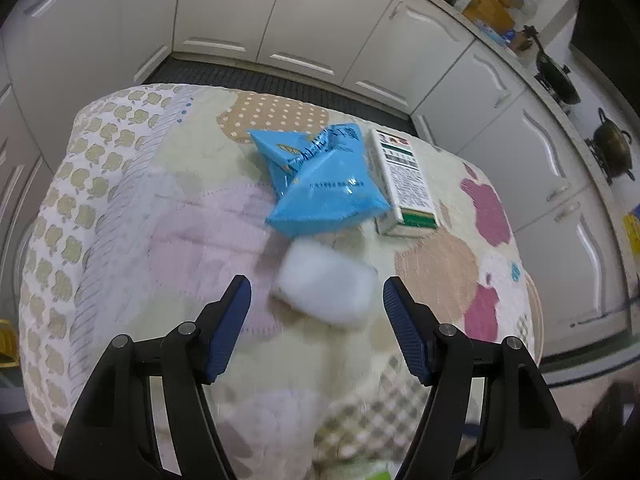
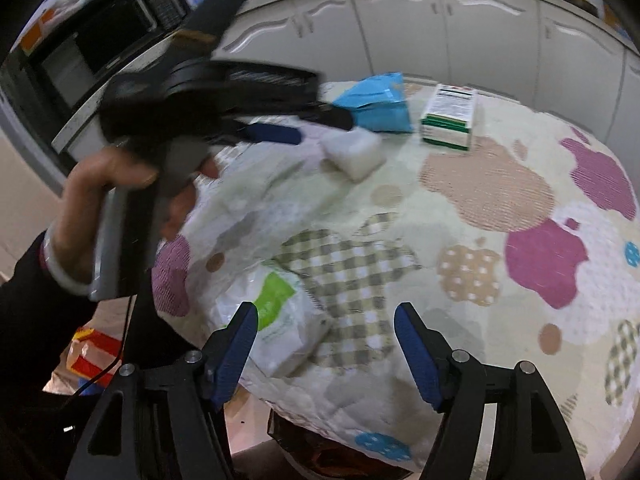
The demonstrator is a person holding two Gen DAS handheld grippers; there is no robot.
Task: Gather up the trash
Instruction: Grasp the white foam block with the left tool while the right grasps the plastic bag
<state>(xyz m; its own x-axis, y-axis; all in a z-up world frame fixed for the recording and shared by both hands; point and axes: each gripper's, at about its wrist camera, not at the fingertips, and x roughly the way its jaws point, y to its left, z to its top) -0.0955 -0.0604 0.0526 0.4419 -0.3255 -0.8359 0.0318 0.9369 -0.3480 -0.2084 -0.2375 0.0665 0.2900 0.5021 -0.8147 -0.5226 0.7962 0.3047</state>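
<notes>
On the patterned table, a blurred white wad lies just ahead of the wide-spread left gripper, near the blue wrapper. Centre it between the fingers, then close gently. The right gripper hovers wide, empty.

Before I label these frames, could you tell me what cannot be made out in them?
- White object, left wrist view: motion blur hides what it is.
- Blue wrapper print: too small to read.
- Green-and-white box: text too small.
- White plastic bag, right wrist view: partly behind the right gripper.
</notes>
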